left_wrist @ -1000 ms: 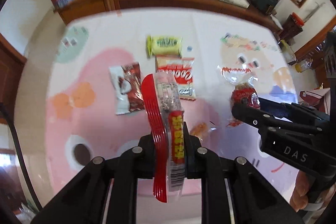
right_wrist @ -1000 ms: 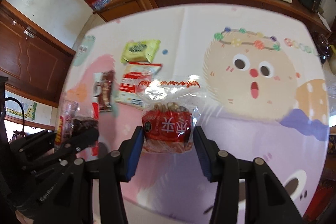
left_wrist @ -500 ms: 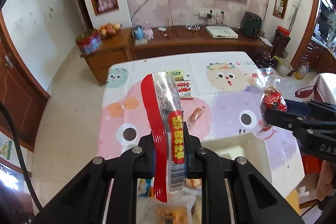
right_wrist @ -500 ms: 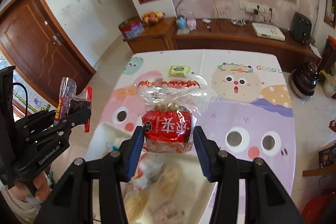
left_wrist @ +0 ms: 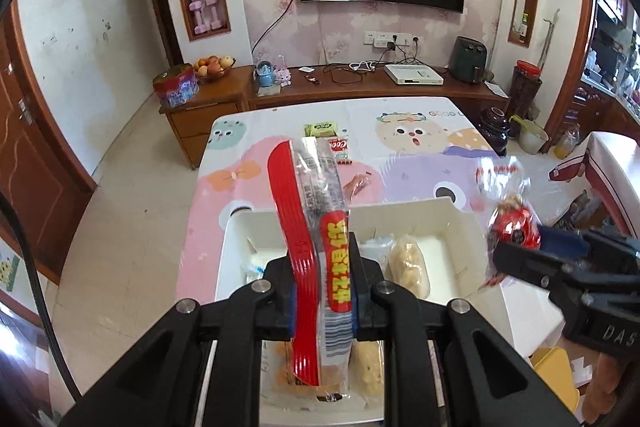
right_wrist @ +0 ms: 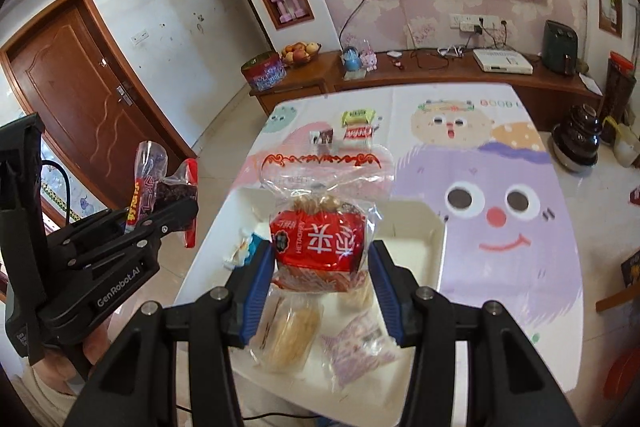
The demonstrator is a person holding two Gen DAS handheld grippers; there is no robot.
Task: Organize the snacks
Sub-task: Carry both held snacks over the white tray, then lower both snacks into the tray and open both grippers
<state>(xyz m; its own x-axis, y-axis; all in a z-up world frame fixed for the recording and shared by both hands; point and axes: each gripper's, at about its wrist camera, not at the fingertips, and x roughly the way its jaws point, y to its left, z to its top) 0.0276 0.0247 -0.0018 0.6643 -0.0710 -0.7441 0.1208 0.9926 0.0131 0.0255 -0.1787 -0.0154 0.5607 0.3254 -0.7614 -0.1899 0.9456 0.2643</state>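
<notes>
Transport step, both grippers loaded and hanging over the white bin [left_wrist: 460,219] at the near edge of the table [right_wrist: 520,187]. Left gripper [left_wrist: 322,283] has its tongs clamped on a tall red-edged snack pack [left_wrist: 316,211], held upright, edge-on to the camera, above the bin's left half. Right gripper [right_wrist: 320,267] has its tongs pressed on both sides of a clear bag with a red label [right_wrist: 320,239]; the bag's top flares out above the pads, and it sits over the bin's middle. Bin already holds several snacks: pale pastry packs [right_wrist: 288,331] and a purple-printed sachet [right_wrist: 360,343] near, something blue-white [right_wrist: 250,245] at the left wall. Far on the table a green pack [right_wrist: 358,116], a red-white pack [right_wrist: 360,133] and a dark small pack [right_wrist: 322,137] lie unsorted, plus an orange wrapped piece [left_wrist: 356,183] just beyond the bin. Judgement: drop-off stage, about halfway. Next move calls for lowering each pack into a free spot, far right corner looks bare, then parting the tongs. Risk: floppy bag snagging the rim.
</notes>
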